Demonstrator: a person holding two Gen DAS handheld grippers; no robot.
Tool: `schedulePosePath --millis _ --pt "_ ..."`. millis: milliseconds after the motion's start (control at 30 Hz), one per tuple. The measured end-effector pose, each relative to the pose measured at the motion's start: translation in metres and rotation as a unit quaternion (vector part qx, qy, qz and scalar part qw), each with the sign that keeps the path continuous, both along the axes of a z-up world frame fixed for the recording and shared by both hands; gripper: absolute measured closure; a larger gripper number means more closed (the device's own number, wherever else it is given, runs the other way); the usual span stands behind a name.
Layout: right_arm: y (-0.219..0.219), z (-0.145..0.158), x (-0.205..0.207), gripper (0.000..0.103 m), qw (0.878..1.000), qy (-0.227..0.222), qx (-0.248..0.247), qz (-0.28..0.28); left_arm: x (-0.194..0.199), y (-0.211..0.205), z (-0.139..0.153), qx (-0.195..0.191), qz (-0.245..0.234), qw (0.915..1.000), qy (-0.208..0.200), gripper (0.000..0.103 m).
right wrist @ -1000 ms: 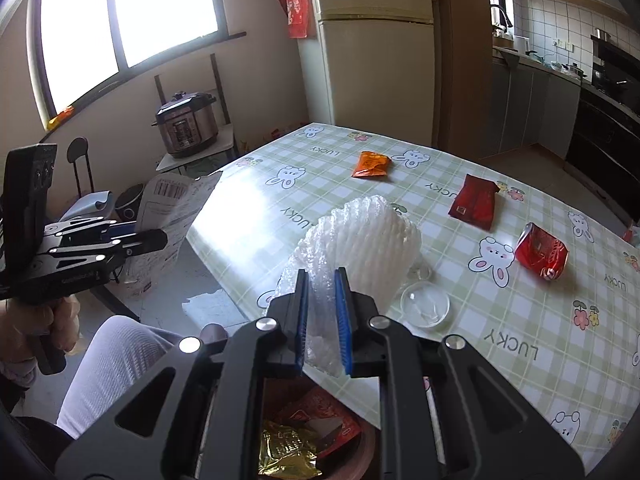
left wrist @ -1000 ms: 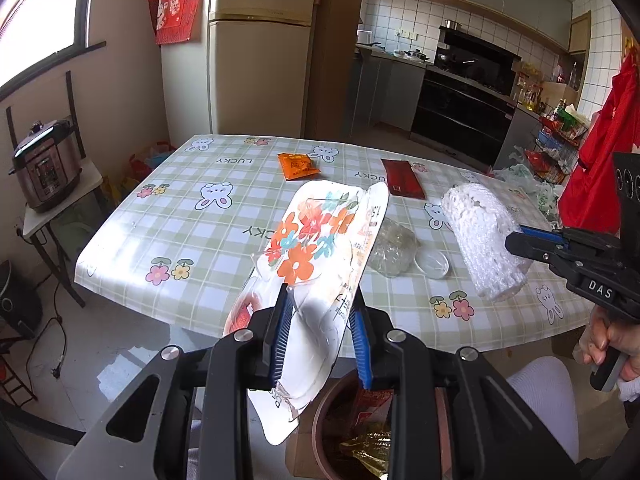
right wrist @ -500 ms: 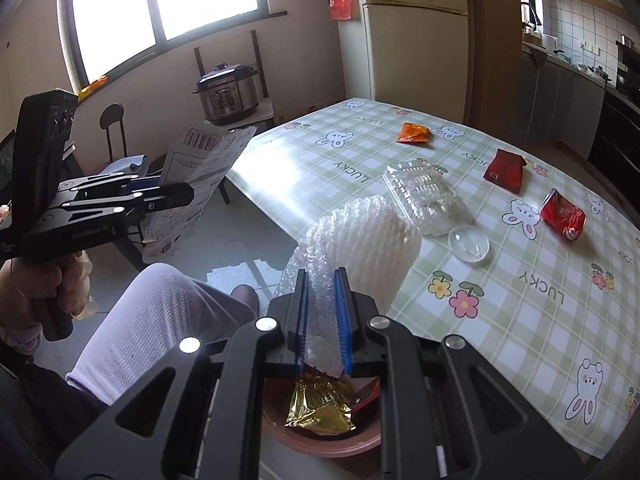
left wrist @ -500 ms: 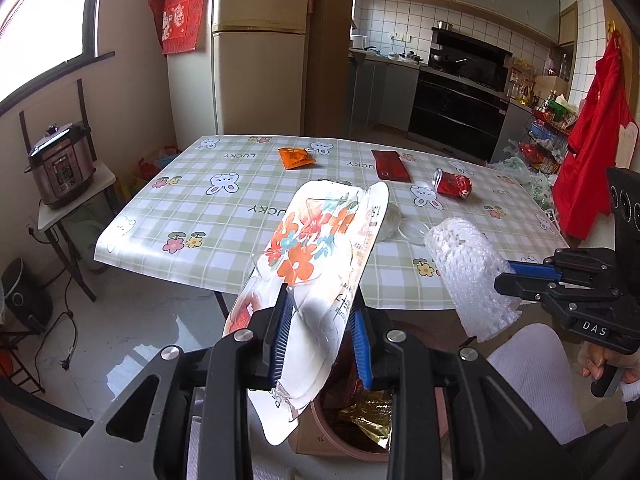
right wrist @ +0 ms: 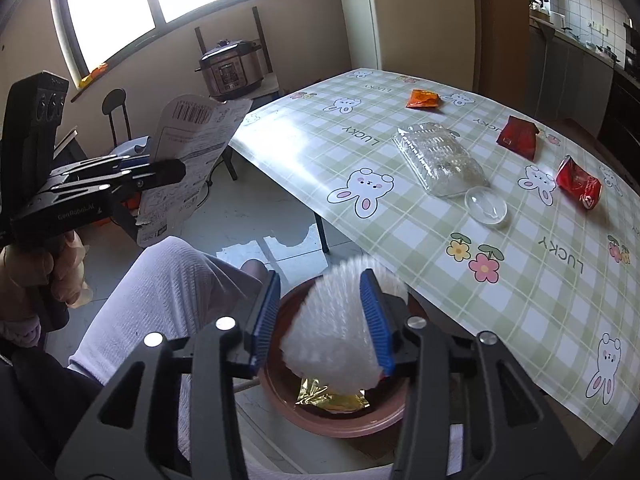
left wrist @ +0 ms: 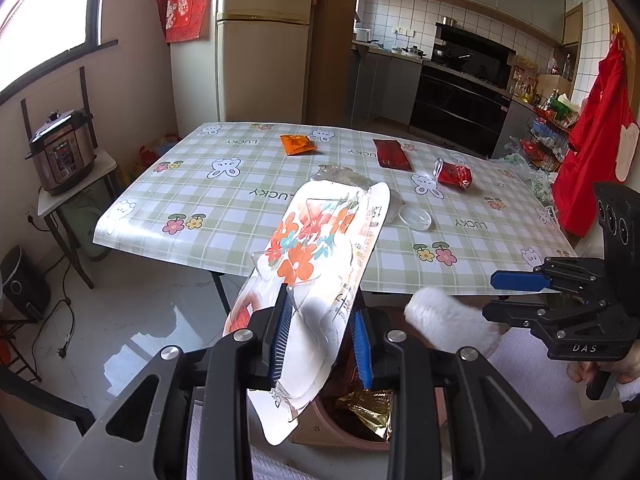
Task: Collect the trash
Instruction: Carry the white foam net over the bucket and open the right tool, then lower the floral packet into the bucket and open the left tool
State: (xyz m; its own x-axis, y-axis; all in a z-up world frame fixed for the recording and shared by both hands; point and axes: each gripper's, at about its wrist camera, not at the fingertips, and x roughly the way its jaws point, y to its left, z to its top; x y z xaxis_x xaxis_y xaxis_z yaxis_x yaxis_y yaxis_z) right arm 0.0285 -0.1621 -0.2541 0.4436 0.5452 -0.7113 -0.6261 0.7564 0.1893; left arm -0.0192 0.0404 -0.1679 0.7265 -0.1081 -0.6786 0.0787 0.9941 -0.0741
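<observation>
My right gripper (right wrist: 320, 320): jaws opening, white foam net (right wrist: 340, 336) loose between them, apparently dropping, above the brown bin (right wrist: 340, 420). My left gripper (left wrist: 322, 340): clamped on a flowered blister pack (left wrist: 316, 268), held over the bin's near edge. On the checked table (right wrist: 400, 208): clear tray (right wrist: 436, 160), round lid (right wrist: 485, 204), crushed red can (right wrist: 578, 184), two wrappers.

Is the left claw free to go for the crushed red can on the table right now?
Probably not: the left claw is shut on the floral blister card above the bin. Nothing blocks the crushed red can itself.
</observation>
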Motion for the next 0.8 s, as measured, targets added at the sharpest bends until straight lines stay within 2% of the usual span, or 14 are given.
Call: schedulePosePath --millis 167,233,267,367,467,800 --pt "-0.003 0.000 0.013 0.032 1.000 -0.006 -0.007 -0.014 0.007 0.001 -0.009 -0.010 0.000 0.9999 0.010 0.075" --pt "-0.007 0.005 0.016 0.013 0.999 -0.023 -0.007 -0.031 0.009 0.001 -0.013 -0.018 -0.002 0.9998 0.012 0.075" --pt "-0.010 0.007 0.017 0.010 0.999 -0.032 -0.005 -0.040 0.010 0.001 -0.015 -0.019 -0.004 0.9997 0.015 0.075" --pt "-0.015 0.011 0.021 0.006 0.997 -0.049 -0.007 -0.063 0.013 0.000 -0.024 -0.024 -0.009 0.9993 0.026 0.075" --pt "-0.017 0.011 0.026 0.006 0.995 -0.056 -0.026 -0.082 0.015 -0.002 -0.032 -0.031 -0.010 0.9988 0.036 0.075" --pt "-0.018 0.009 0.029 0.006 0.994 -0.065 -0.036 -0.085 0.021 -0.016 -0.051 -0.042 -0.029 0.9968 0.060 0.075"
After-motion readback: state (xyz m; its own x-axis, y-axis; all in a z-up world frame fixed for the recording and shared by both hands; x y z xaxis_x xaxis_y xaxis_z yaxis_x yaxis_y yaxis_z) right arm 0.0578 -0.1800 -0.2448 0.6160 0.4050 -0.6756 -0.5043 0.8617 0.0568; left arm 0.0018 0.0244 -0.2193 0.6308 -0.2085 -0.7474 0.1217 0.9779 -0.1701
